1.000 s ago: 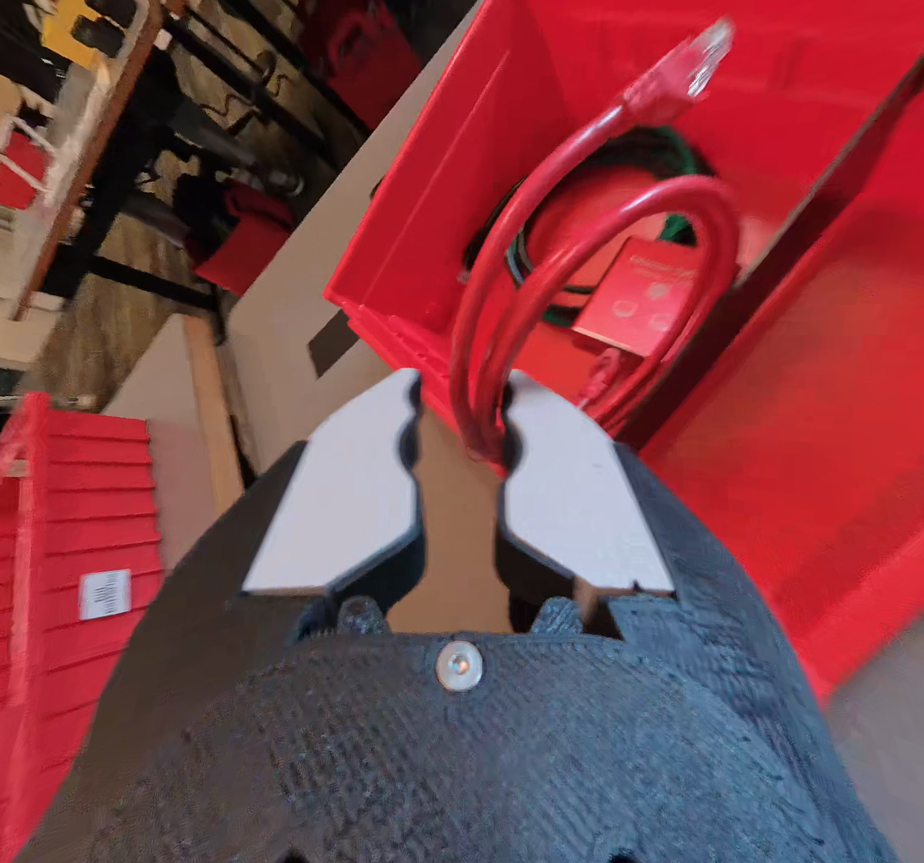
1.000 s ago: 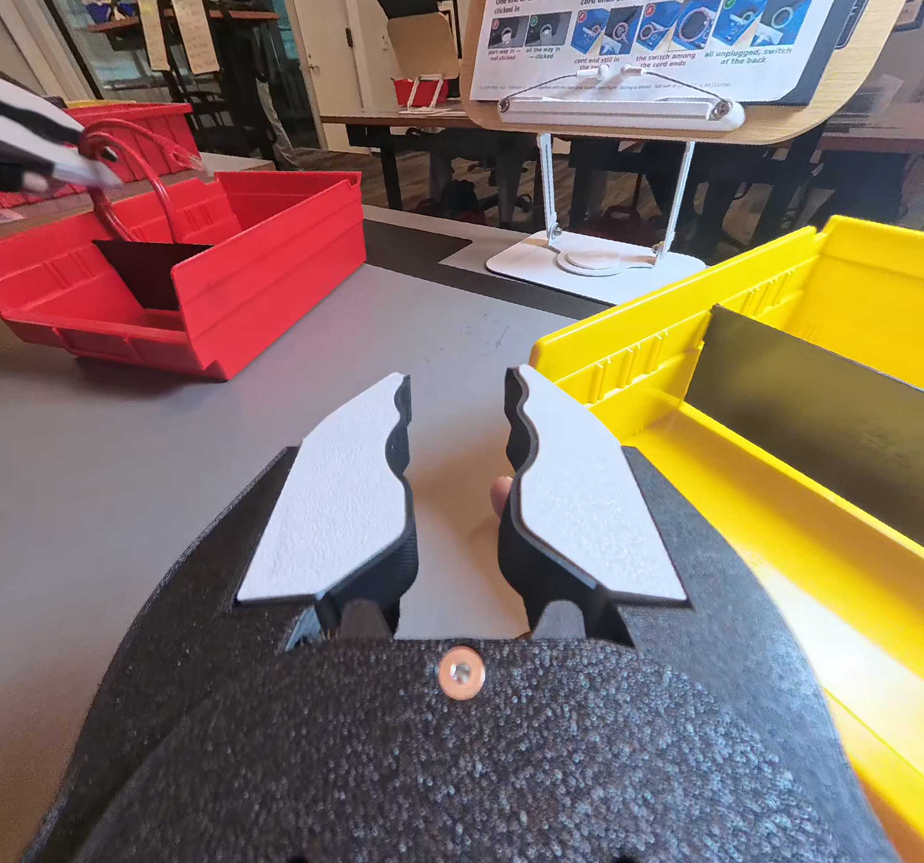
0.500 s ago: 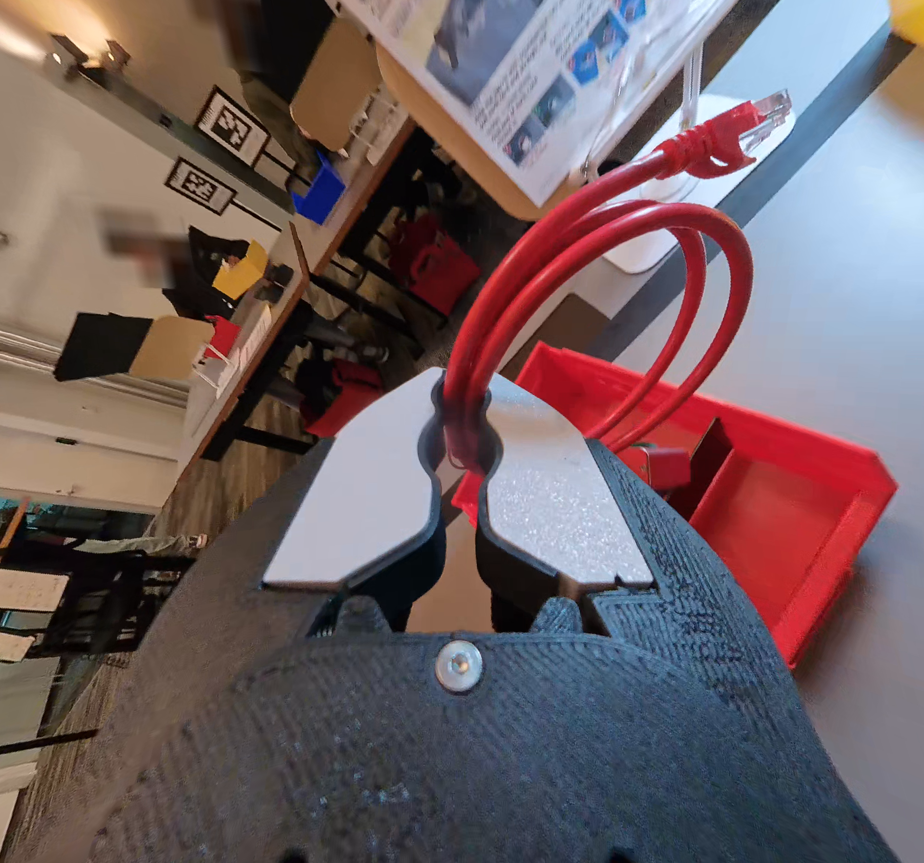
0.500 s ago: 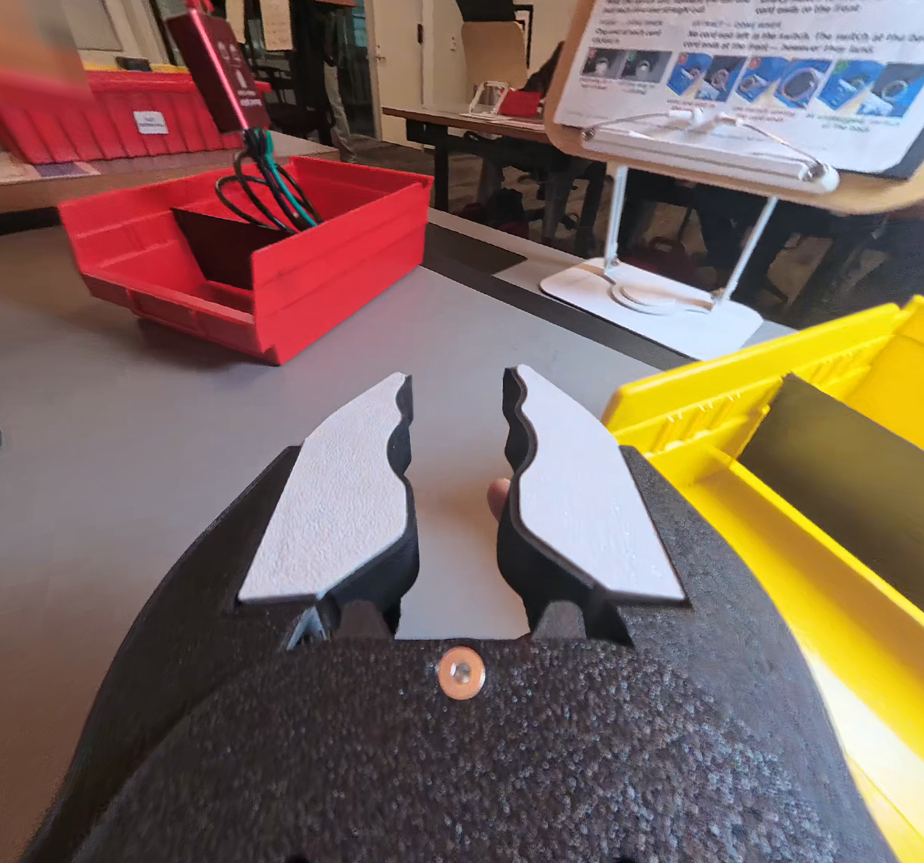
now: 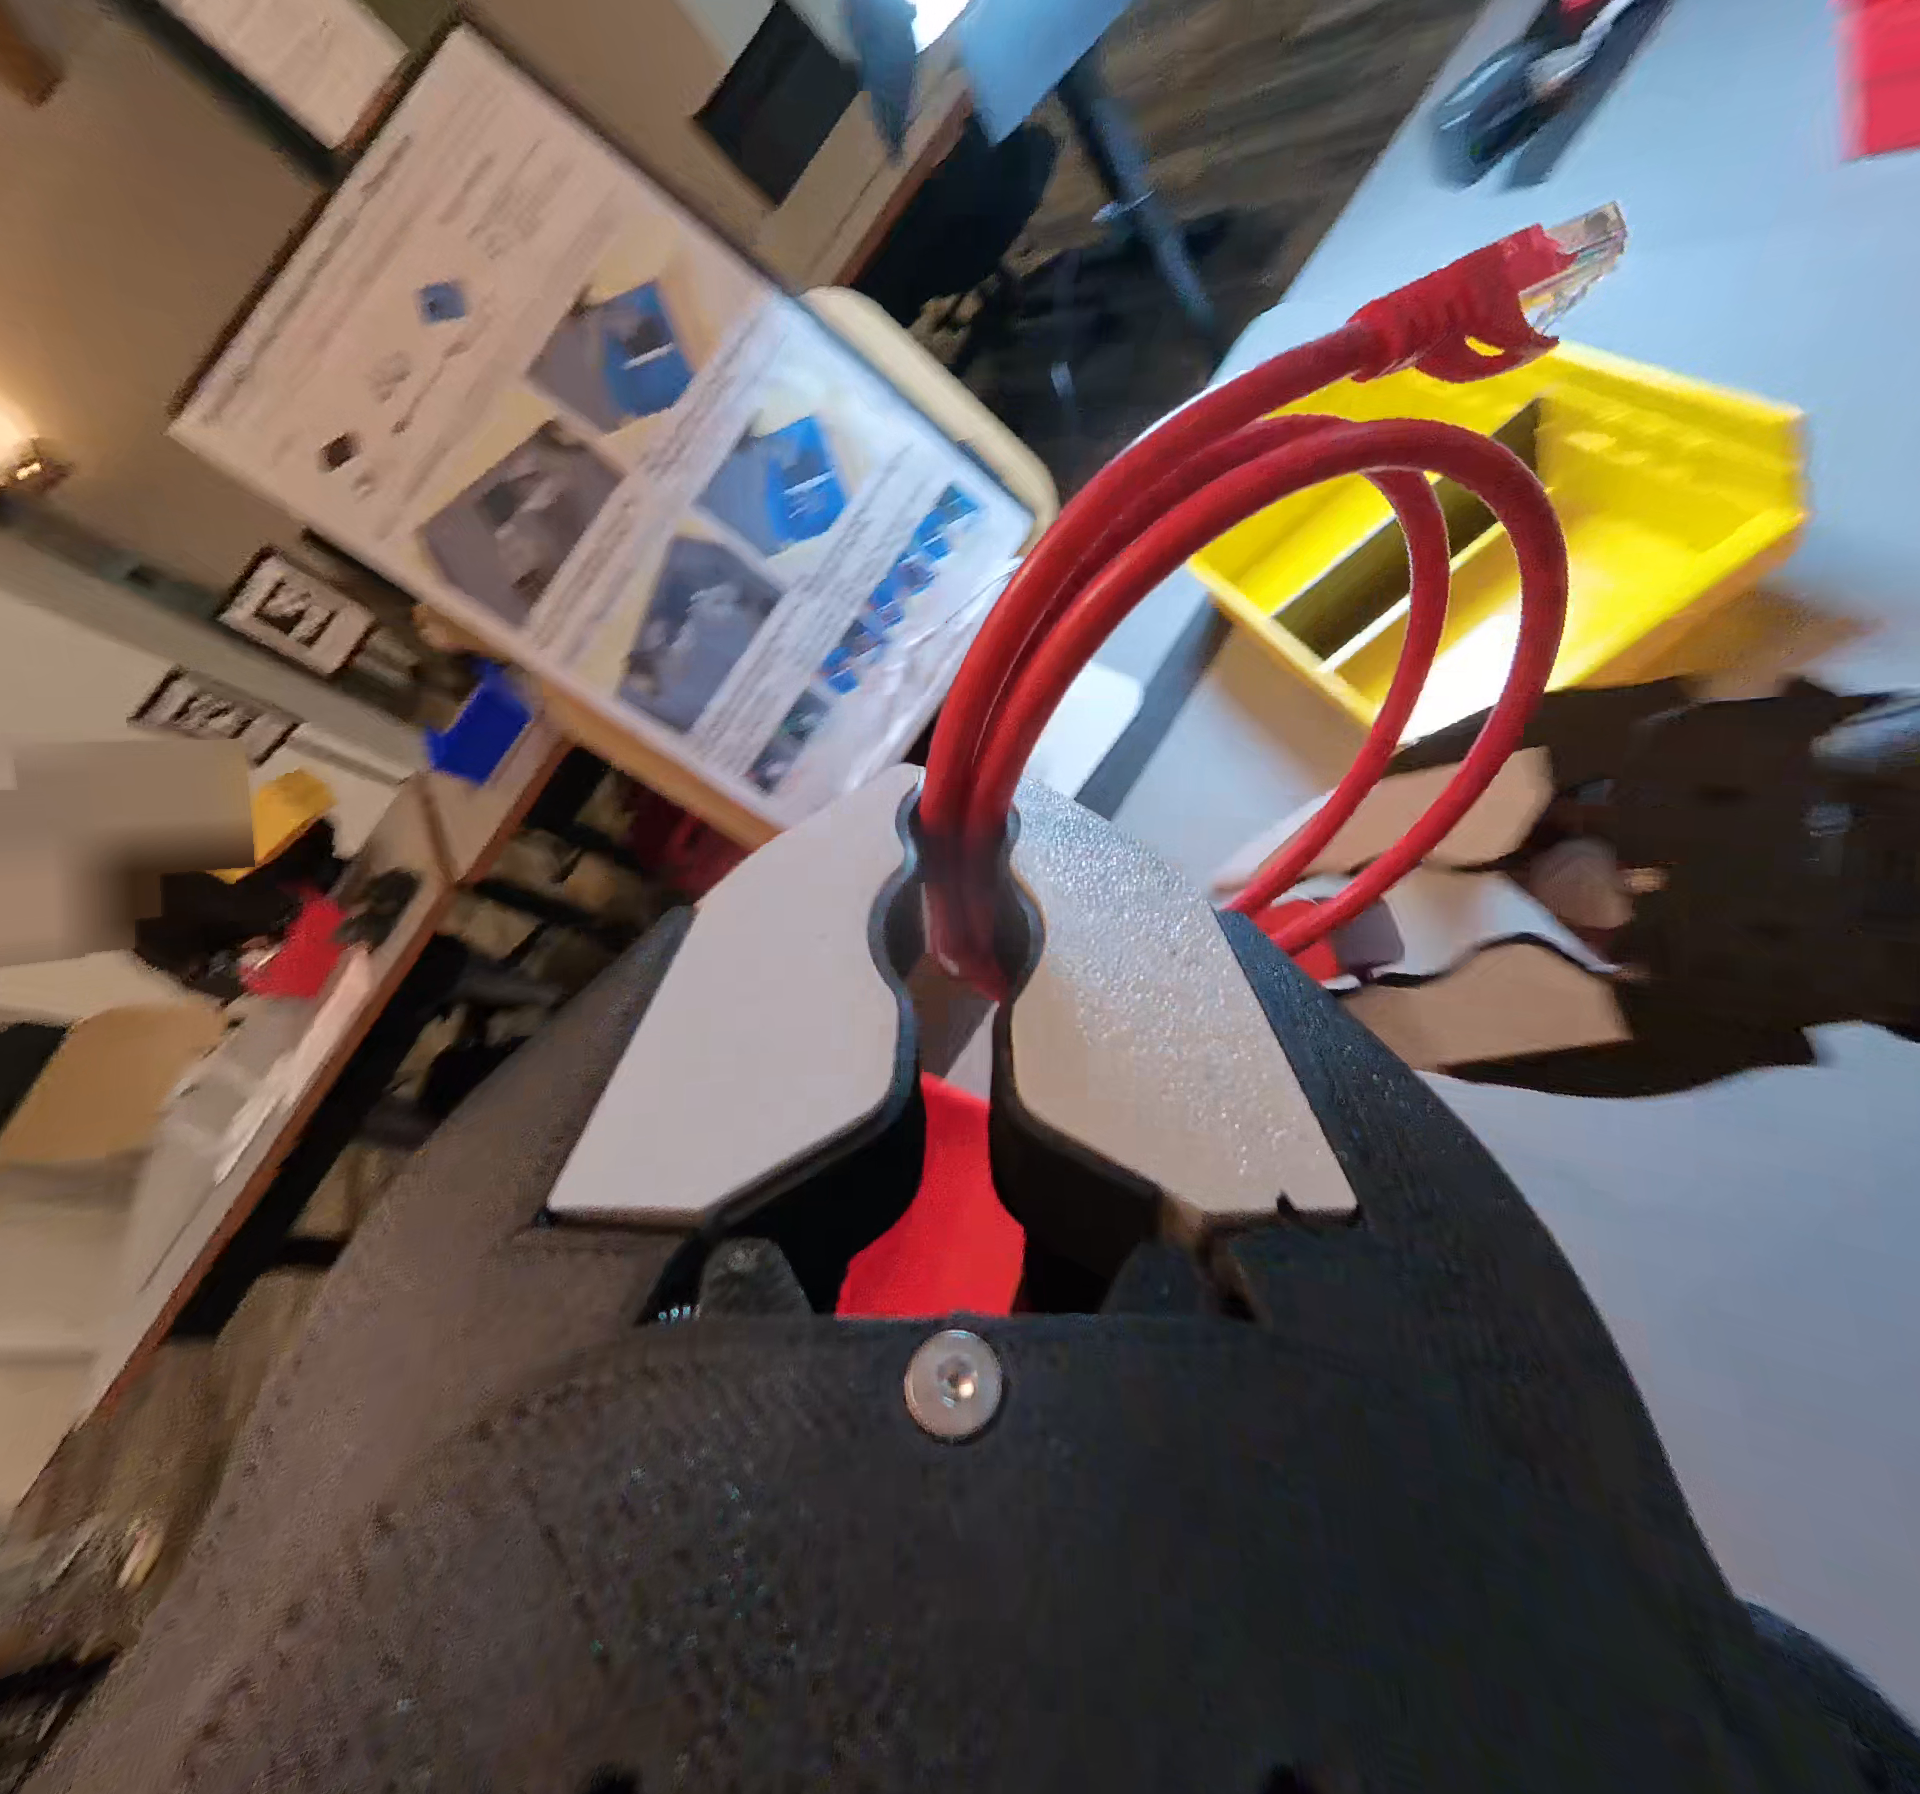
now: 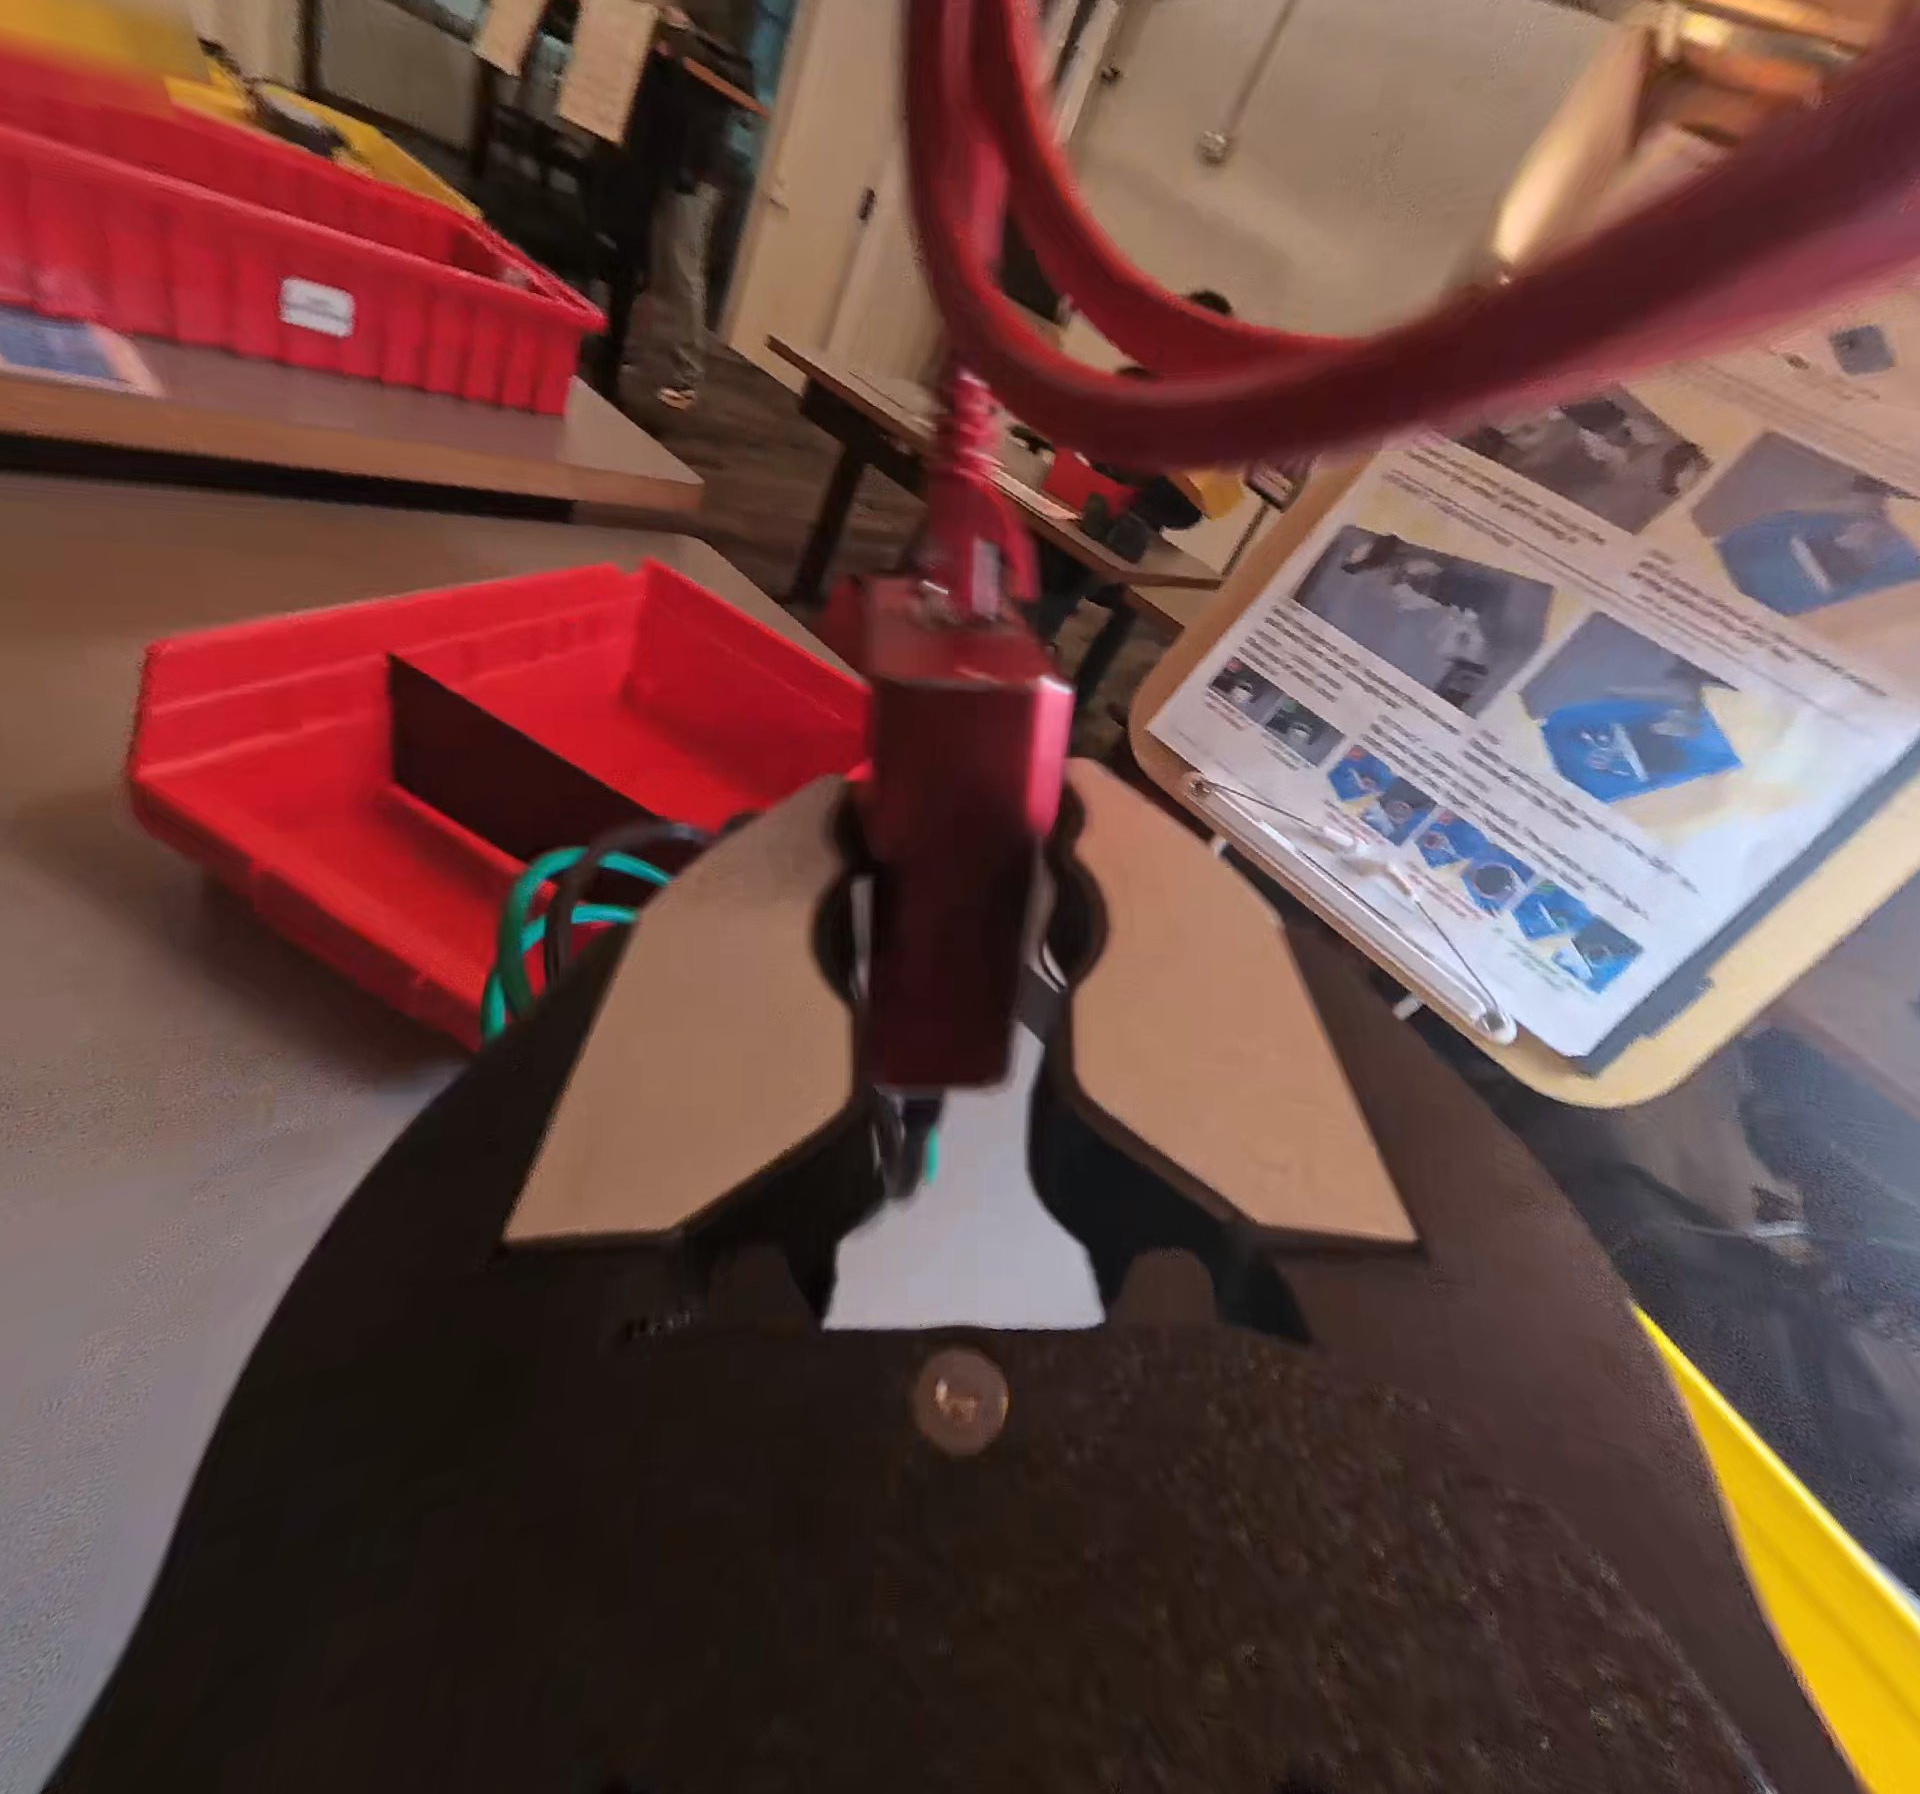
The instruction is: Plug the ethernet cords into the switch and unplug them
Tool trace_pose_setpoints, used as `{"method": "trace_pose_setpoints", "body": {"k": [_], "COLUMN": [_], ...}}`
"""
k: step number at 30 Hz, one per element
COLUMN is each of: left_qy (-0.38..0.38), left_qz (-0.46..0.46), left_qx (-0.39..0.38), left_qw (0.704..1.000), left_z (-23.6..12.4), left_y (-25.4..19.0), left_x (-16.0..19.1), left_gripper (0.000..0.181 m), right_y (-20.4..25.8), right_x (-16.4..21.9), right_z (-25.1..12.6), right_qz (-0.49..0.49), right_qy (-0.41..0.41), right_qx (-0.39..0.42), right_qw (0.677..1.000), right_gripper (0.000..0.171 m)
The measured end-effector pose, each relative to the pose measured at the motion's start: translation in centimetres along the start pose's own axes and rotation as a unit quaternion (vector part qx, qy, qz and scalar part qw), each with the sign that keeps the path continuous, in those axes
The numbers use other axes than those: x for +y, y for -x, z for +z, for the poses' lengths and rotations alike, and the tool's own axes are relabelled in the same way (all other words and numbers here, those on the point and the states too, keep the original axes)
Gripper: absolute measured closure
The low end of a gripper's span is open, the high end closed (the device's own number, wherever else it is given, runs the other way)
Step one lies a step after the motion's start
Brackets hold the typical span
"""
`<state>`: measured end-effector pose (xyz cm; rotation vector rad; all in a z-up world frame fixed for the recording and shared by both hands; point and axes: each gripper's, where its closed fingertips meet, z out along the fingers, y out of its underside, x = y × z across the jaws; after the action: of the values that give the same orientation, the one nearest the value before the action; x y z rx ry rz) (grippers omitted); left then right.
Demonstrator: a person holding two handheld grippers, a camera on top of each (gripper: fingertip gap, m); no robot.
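My left gripper (image 5: 964,799) is shut on a coiled red ethernet cord (image 5: 1226,497) and holds it in the air. The cord's free plug (image 5: 1496,310) sticks out at the upper right. Its other end (image 6: 971,539) is plugged into the top of a red switch (image 6: 956,861), which hangs from it. The switch hangs between the fingers of my right gripper (image 6: 956,799); the jaws stand apart on either side of it. Green and black cords (image 6: 530,923) trail from the switch. The right gripper (image 5: 1351,934) also shows in the left wrist view, below the coil.
A red bin (image 6: 312,778) with a black divider sits on the grey table behind the switch. A yellow bin (image 5: 1558,539) is on the right and its edge (image 6: 1818,1588) shows beside my right gripper. An instruction board (image 6: 1558,757) stands on a stand. Red totes (image 6: 260,269) are at the back left. About 15 centimetres separates my left fingertips from my right.
My left gripper has lifted the red cord and the hanging switch out of the red bin and carried them to the right. The switch now hangs between my right gripper's fingers.
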<state>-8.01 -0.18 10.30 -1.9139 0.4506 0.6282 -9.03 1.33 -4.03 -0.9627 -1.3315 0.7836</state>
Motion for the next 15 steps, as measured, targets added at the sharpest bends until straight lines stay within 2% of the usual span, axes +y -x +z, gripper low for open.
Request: {"method": "trace_pose_setpoints", "body": {"k": [2, 4, 5, 6, 8, 9, 13, 15], "left_qy": [-0.025, -0.079, -0.107, -0.134, -0.169, -0.203, -0.342, -0.360], "left_qz": [0.016, 0.003, -0.014, -0.037, -0.092, -0.114, -0.209, -0.241], "left_qx": [0.018, 0.071, 0.110, 0.155, 0.252, 0.284, 0.353, 0.365], "left_qw": [0.999, 0.994, 0.988, 0.978, 0.948, 0.930, 0.846, 0.824], "left_z": [0.0, -0.5, -1.0, -1.8, -3.5, -4.4, -5.5, -3.6], "left_y": [-1.9, -3.9, -4.9, -6.0, -7.6, -8.0, -8.5, -9.6], "left_x": [-0.5, -1.2, -1.6, -1.9, -1.7, -1.6, 1.1, 3.5], "left_gripper": [0.173, 0.171, 0.167, 0.152, 0.125, 0.122, 0.127, 0.125], "right_y": [0.3, 0.7, 0.5, -0.1, -0.9, -1.4, -2.3, -2.0], "right_x": [0.4, 0.4, 0.2, 0.1, -0.1, -0.4, -0.5, -0.8], "right_z": [-0.3, -1.6, -2.4, -3.2, -5.0, -6.1, -9.3, -10.3], "right_qz": [-0.032, -0.025, -0.011, -0.004, 0.014, 0.034, 0.053, 0.073], "right_qy": [-0.031, -0.075, -0.097, -0.115, -0.154, -0.179, -0.222, -0.239], "right_qx": [-0.031, -0.091, -0.116, -0.127, -0.169, -0.189, -0.236, -0.250], "right_qw": [0.999, 0.993, 0.988, 0.985, 0.973, 0.965, 0.944, 0.935], "right_gripper": [0.142, 0.143, 0.143, 0.143, 0.143, 0.144, 0.144, 0.143]}}
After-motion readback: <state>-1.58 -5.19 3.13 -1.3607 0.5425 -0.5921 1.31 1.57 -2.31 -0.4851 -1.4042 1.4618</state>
